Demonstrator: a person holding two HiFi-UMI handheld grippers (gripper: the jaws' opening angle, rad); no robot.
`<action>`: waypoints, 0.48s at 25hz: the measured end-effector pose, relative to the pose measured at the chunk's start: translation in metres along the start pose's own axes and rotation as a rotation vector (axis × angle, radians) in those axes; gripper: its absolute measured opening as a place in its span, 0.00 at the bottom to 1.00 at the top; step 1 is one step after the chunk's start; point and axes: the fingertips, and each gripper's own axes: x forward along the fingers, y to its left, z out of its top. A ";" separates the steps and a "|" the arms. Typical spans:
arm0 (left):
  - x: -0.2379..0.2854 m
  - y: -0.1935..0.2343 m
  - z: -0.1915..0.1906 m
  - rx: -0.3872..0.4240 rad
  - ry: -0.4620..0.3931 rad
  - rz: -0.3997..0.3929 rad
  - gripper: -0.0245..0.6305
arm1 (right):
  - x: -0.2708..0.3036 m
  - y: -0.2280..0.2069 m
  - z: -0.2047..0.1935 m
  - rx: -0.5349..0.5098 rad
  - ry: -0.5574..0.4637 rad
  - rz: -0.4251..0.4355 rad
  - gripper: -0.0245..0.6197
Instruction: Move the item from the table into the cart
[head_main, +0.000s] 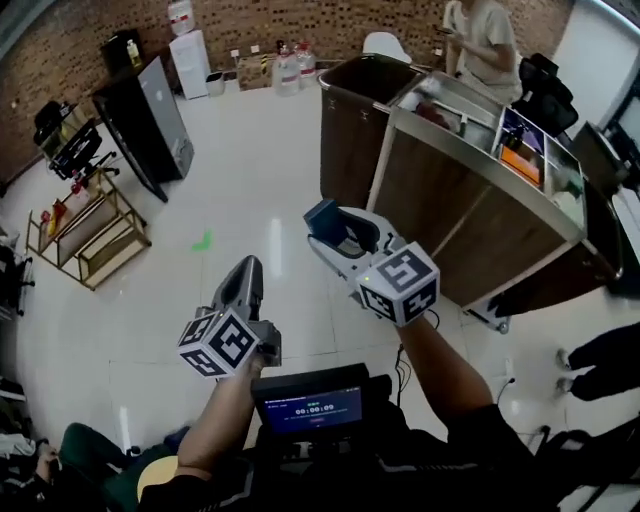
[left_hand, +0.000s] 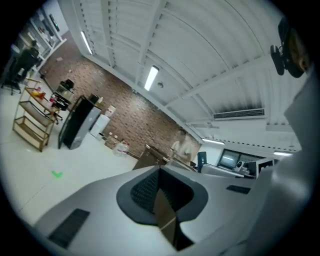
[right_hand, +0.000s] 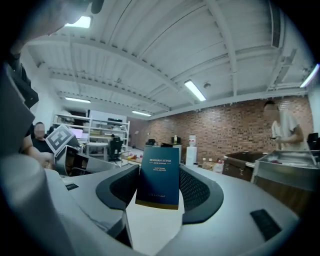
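Book (head_main: 322, 216), dark blue, is off the table and in the air, gripped by the right tool (head_main: 340, 235) in the head view. The tool is held out over the white floor (head_main: 250, 180), near the cart (head_main: 480, 215) but apart from it. The cart has brown panels and a metal top frame, with things already in its compartments. Left tool (head_main: 246, 270) is beside the right one and lower in frame, jaws together, carrying nothing. A small screen (head_main: 312, 408) sits at the person's chest. Another person (head_main: 485, 40) stands behind the cart. A low wooden rack (head_main: 85, 235) is far left.

Left gripper view: left tool (left_hand: 160, 172) has its jaws closed, pads meeting in a line. A brown sliver shows in the slit lower down; what it is cannot be told. Brick wall (left_hand: 125, 115), the standing person (left_hand: 182, 147) and a green floor mark (left_hand: 57, 174) lie beyond.

Right gripper view: book (right_hand: 160, 175) stands upright between the pads of the right tool (right_hand: 160, 182), cover facing the camera, one pad against each side edge. The title reads "MODERN STYLE". The cart (right_hand: 287, 172) is at the right edge, with the standing person (right_hand: 285, 127) behind it.
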 end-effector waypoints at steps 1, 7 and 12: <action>0.024 -0.011 -0.003 0.009 0.023 -0.054 0.04 | -0.007 -0.023 0.000 0.002 0.002 -0.051 0.42; 0.141 -0.078 -0.021 0.063 0.133 -0.269 0.04 | -0.056 -0.146 -0.002 0.042 -0.007 -0.303 0.42; 0.245 -0.141 -0.044 0.109 0.155 -0.356 0.04 | -0.099 -0.252 -0.012 0.057 -0.024 -0.408 0.42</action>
